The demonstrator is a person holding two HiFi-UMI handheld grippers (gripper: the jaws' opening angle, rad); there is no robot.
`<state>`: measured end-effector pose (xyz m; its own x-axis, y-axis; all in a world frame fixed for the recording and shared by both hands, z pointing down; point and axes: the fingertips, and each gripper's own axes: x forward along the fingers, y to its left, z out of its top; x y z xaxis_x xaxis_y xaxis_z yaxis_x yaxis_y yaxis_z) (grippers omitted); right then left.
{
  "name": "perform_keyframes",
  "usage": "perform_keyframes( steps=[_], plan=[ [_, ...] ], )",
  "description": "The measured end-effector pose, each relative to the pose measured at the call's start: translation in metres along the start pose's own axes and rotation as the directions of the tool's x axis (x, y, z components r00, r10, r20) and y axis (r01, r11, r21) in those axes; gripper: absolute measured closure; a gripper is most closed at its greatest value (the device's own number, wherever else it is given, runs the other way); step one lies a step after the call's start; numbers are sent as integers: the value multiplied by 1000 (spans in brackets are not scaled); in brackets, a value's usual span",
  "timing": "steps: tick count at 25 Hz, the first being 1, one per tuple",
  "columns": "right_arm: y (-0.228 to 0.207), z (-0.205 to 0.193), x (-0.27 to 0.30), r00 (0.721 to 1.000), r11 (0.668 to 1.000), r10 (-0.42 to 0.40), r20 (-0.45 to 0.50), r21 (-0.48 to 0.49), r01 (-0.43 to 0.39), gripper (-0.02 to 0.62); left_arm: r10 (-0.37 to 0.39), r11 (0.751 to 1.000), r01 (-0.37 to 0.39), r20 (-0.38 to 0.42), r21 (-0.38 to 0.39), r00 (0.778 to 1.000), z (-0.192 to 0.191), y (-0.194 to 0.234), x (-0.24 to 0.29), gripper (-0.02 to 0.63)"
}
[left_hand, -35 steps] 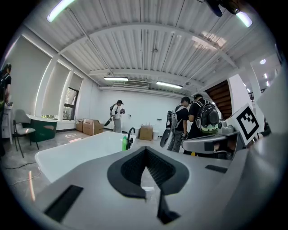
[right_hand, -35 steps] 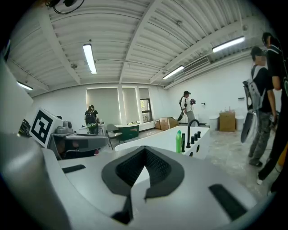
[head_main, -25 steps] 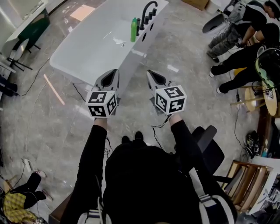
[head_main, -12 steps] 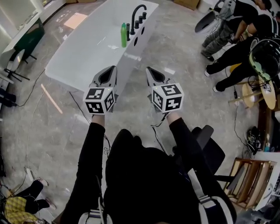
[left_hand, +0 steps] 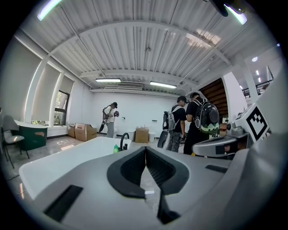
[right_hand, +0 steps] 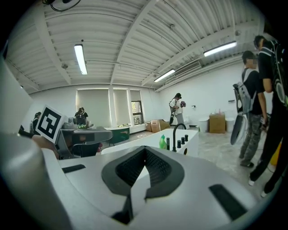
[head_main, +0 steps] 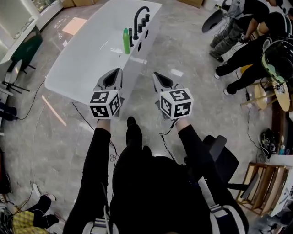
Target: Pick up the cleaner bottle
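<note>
**Closed, empty grippers brought nearer the white bathtub (head_main: 87, 59).**
Against the earlier frame, the green cleaner bottle (head_main: 126, 40) is shifted left in the upper centre. It is stood upright on the tub's edge beside the black tap (head_main: 136, 20). The left gripper (head_main: 120, 70) and right gripper (head_main: 154, 74) are shut on nothing. A shoe (head_main: 131, 122) is now seen between them. Only square markers (head_main: 176, 101) are shown.

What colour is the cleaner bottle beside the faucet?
Green cleaner bottle, clearest in the head view.

Two hand-held grippers (head_main: 116, 72) (head_main: 156, 75), one green cleaner bottle (head_main: 126, 41), one bathtub (head_main: 89, 50), one faucet (head_main: 139, 12)
</note>
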<state>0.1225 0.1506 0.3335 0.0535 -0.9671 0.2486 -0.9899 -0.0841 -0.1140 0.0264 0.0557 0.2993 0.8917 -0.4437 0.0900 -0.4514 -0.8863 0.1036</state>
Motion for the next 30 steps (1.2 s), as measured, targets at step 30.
perform_keyframes(
  steps=[30],
  plan=[
    [-63, 7, 233, 981, 995, -95, -168, 7, 97, 594, -50, 995, 38, -139, -91, 989, -50, 169, 181, 595]
  ],
)
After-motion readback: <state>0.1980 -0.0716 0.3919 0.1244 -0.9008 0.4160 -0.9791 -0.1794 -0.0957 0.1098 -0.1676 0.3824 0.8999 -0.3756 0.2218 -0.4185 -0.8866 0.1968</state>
